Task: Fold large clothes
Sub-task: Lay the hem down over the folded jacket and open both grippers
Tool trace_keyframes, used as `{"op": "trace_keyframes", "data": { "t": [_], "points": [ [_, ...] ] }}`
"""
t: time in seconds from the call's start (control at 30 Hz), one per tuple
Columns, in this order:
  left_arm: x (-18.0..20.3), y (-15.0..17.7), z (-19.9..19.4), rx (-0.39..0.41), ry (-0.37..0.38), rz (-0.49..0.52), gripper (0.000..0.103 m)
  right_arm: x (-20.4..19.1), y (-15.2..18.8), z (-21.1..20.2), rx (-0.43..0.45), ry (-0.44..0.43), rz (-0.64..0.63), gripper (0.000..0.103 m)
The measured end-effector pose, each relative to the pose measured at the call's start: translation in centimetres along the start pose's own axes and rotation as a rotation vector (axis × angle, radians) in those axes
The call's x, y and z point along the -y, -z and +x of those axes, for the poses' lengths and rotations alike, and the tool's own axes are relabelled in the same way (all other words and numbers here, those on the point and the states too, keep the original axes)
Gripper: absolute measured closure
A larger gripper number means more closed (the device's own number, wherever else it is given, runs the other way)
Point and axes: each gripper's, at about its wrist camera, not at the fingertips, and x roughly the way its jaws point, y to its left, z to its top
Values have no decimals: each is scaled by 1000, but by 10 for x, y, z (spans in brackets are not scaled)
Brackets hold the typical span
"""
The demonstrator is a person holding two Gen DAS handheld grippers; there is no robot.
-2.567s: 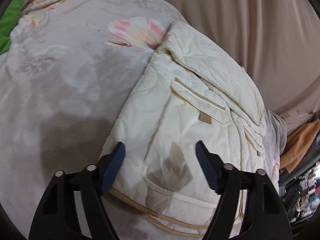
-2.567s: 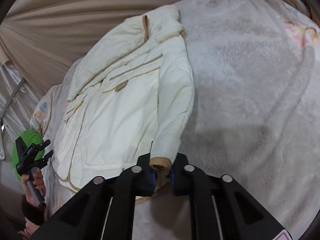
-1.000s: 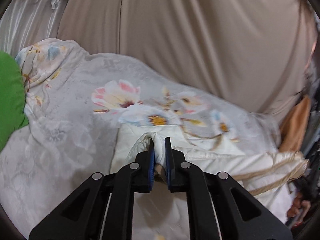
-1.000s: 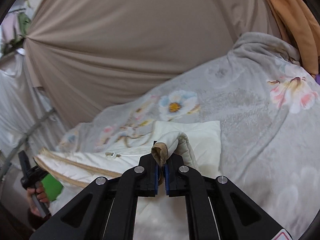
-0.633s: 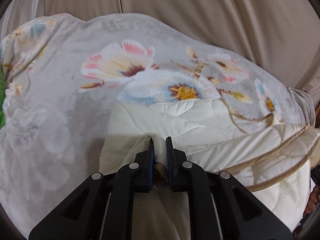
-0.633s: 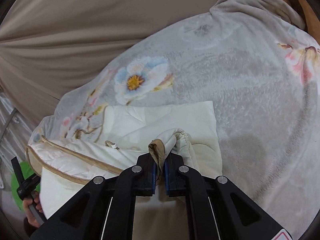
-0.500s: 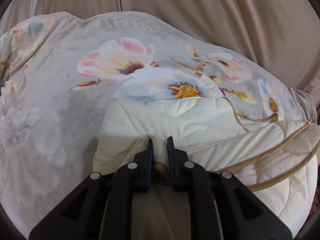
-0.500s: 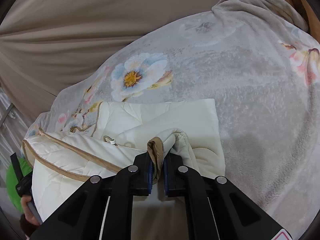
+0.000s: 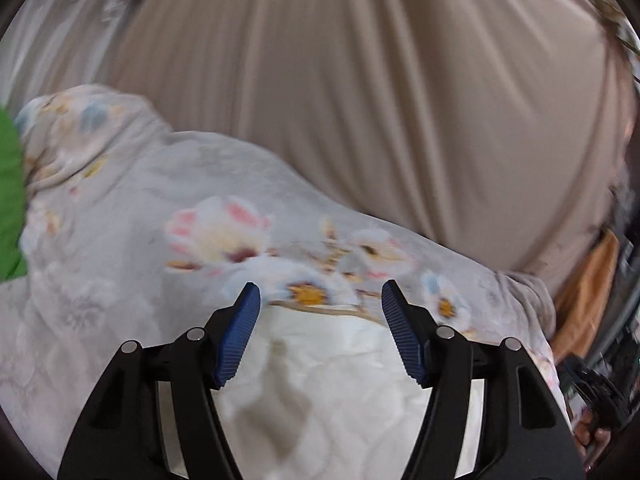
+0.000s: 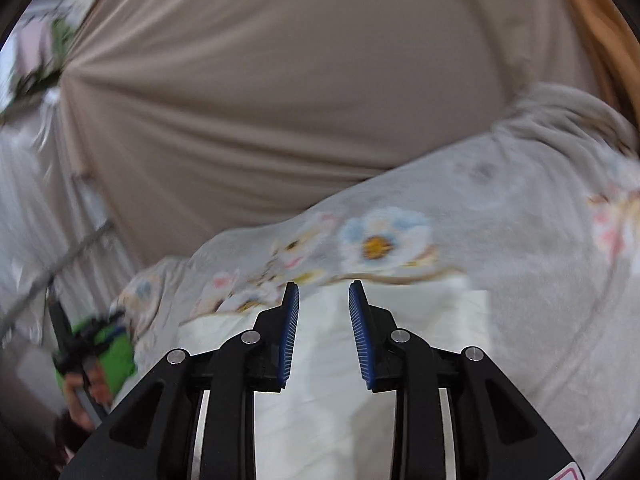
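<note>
Cream quilted jacket [image 9: 340,380] lies folded on the grey floral fleece blanket [image 9: 120,272], directly beneath and ahead of both tongs. Left gripper [image 9: 320,332] hovers wide open; right gripper [image 10: 322,332] hovers parted, nothing held.

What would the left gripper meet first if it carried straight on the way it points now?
Probably the floral blanket just beyond the far edge of the cream jacket. The left gripper is open above the jacket; blur and fisheye leave depth uncertain, so it might clip that edge first.

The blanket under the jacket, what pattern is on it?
Grey blanket with pastel flowers, clearest in the right wrist view.
</note>
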Motion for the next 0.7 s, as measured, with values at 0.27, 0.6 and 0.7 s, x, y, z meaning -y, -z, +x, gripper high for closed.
{"op": "trace_keyframes", "data": {
  "t": [0.27,0.6,0.7],
  "points": [
    [96,59,105,-223,54,320,42,-101,52,126,-271,-22,-407,87],
    [14,67,153,-284,-141,239,43,61,29,119,-260,272,-94,94],
    [-7,63,158,-272,-225,243,42,96,27,107,-243,341,-1,94]
  ]
}}
